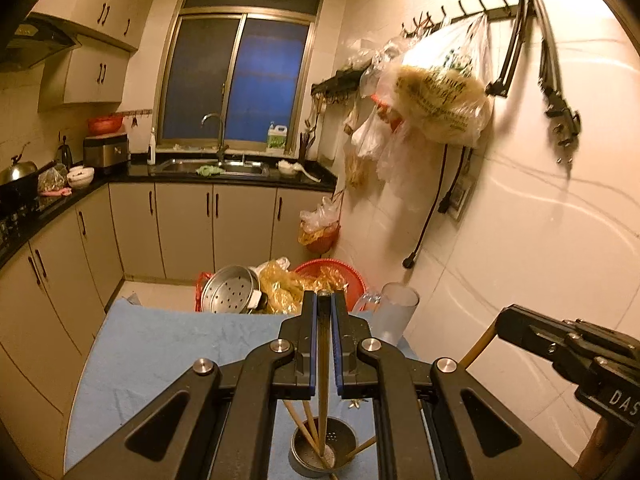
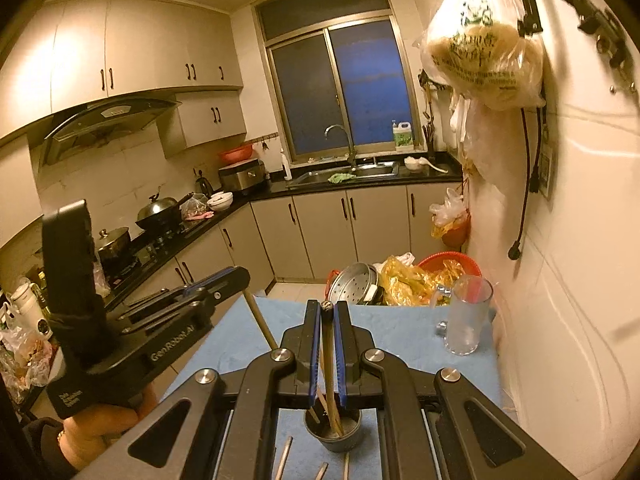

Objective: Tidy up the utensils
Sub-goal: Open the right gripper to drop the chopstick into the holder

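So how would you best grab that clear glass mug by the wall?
Probably by the handle, coming from the window side: the glass mug stands upright on the blue cloth, its body looks wide for narrow jaws, and the wall crowds its other side.

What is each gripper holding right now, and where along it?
Left gripper clamps a chopstick at its upper end; right gripper clamps another chopstick likewise.

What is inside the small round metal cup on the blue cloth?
The small round metal cup holds several wooden chopsticks leaning on its rim, above a perforated floor. The gripper frame covers their upper ends and part of the cup's rim.
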Demonstrator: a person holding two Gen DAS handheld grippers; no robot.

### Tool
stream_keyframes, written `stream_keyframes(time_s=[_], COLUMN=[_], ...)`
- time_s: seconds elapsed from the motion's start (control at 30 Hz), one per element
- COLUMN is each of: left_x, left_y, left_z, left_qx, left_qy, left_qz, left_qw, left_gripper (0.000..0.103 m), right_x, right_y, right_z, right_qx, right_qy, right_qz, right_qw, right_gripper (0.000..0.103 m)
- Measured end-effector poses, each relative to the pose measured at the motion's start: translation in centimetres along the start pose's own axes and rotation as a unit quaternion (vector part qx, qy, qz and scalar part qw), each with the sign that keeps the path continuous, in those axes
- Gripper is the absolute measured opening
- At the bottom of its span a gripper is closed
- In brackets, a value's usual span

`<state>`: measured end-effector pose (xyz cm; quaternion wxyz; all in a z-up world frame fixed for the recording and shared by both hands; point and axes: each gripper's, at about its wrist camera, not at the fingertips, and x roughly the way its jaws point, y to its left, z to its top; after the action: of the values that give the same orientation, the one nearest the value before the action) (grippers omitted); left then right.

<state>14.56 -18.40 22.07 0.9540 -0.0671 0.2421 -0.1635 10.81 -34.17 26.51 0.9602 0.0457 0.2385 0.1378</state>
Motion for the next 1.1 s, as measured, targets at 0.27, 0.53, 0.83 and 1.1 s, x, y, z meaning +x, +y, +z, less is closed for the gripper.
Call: stream_keyframes(time_s=[0.27,0.53,0.83,1.1], left_x=[3.0,4.3,5.0,4.3], left_y=[1.7,2.7,2.5,2.3], left_z=[-1.9,-4.1,-6.1,-6.6], left_qx=[-0.012,-0.025,-0.025,-0.025], left_qy=[0.031,0.059,0.08,0.092], left_qz=[0.015,0.016,0.015,0.015], left_qw=[0.9993,0.9978,0.9964,0.9953], left_gripper=[0.007,0.007,0.007,0.038], right_x=[3.2,5.0,6.4,5.6], right_y=[-1.9,-2.3,-2.5,-2.8], right_z=[-1.8,-3.6,-5.9,-6.6], right_qx=[0.012,0.011,0.016,0.026], right_qy=[0.027,0.047,0.073,0.07], right_qz=[-0.002,-0.004,0.002,0.002], right_qw=[1.0,0.999,0.997,0.997], right_gripper=[0.008,0.008,0.009,0.015])
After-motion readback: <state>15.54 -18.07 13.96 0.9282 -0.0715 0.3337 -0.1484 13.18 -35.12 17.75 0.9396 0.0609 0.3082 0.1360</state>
